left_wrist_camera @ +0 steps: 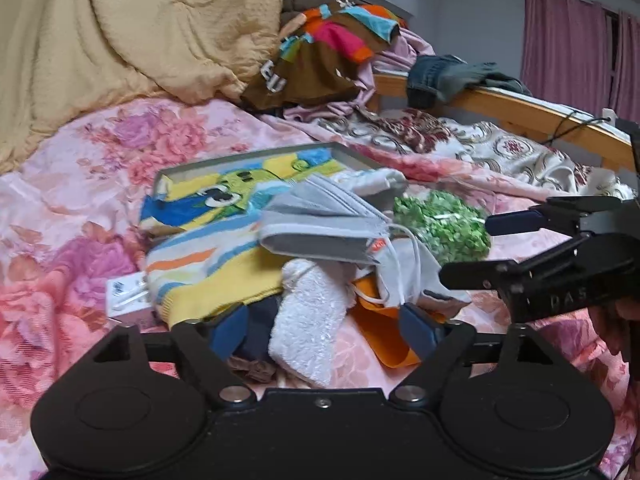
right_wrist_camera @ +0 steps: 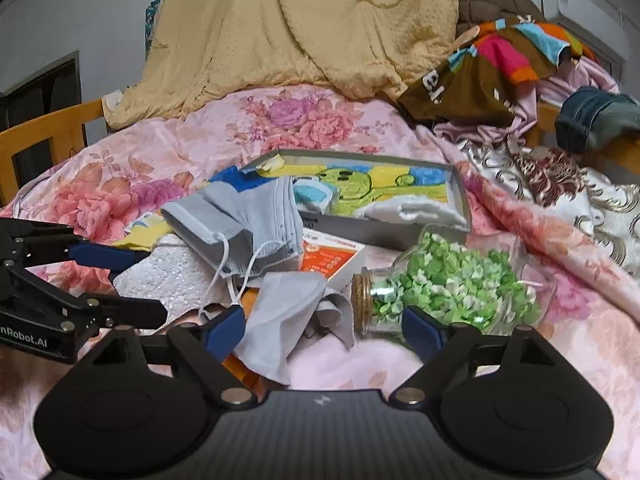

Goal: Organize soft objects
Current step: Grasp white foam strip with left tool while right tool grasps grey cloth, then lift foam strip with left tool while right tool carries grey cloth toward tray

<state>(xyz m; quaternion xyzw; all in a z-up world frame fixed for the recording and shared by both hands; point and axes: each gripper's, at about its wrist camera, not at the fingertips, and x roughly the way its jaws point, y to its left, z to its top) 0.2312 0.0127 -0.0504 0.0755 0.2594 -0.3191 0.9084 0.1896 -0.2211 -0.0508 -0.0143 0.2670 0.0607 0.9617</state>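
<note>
- Left tongs (left_wrist_camera: pixel 326 330) angle down toward the bed (left_wrist_camera: pixel 80 184), blue-padded jaws spread apart, gripping nothing.
- Right tongs (right_wrist_camera: pixel 326 330) alongside, likewise tilted at the bed, jaws wide, empty, pads clear of everything.

A pink floral bedspread (right_wrist_camera: pixel 304 120) lies under a tan quilt (right_wrist_camera: pixel 304 28), grey face masks (right_wrist_camera: pixel 240 216), a yellow-and-blue striped cartoon towel (left_wrist_camera: pixel 208 256) and green-filled glass jar (right_wrist_camera: pixel 452 280).

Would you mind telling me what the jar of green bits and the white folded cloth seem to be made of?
The jar looks like clear glass, glossy and see-through, with a cork stopper, tan and grainy. The white cloth looks like terry towelling, with a fuzzy looped matte surface.
</note>
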